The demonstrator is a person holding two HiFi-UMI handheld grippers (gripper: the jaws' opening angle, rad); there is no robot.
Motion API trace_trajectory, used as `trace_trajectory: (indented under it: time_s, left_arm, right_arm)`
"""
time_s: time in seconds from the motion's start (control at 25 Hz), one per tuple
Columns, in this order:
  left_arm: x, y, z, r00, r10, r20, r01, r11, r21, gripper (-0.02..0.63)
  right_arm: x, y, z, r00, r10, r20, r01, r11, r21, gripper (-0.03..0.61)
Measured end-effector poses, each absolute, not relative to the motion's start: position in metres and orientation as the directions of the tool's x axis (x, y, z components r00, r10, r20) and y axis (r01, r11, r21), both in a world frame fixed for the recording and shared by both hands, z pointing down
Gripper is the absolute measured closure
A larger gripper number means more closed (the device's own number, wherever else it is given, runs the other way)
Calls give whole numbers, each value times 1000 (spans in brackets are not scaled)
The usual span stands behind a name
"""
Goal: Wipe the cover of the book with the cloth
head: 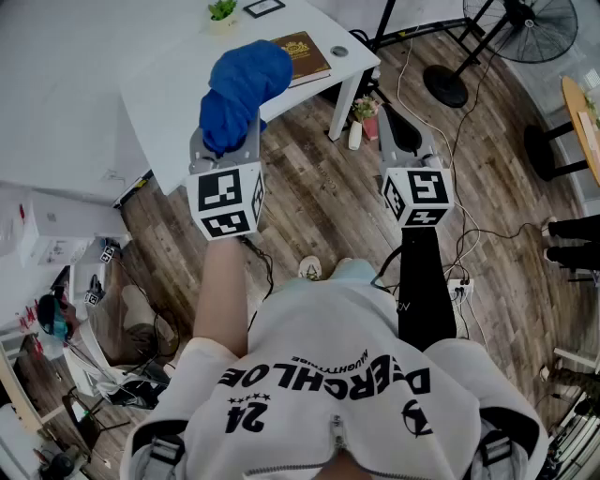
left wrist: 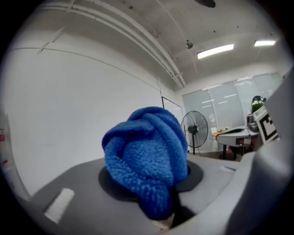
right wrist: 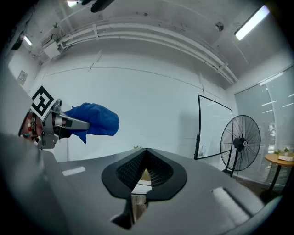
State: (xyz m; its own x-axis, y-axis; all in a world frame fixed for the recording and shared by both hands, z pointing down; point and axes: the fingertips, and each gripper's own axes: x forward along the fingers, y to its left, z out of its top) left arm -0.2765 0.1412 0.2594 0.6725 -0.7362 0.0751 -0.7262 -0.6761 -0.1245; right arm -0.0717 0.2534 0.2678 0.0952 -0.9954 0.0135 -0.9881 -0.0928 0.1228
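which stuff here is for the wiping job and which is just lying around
For the job:
- cloth, clamped in the left gripper
- book on the table

Just lying about:
- potted plant
- picture frame
- fan
- power strip

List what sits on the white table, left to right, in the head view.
small potted plant → black picture frame → brown book → small round dark object. The blue cloth held up in the left gripper overlaps these, so it is left out.
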Motion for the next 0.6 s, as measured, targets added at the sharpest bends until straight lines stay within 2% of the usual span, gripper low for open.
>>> trace_trajectory:
  time_s: [0.6]
  left_arm:
    - [-290,151,243,676,-737,19,-730,-672,-124,407]
  right_arm:
    - [-87,258,264,99,-995,12,-981,-96,171,575]
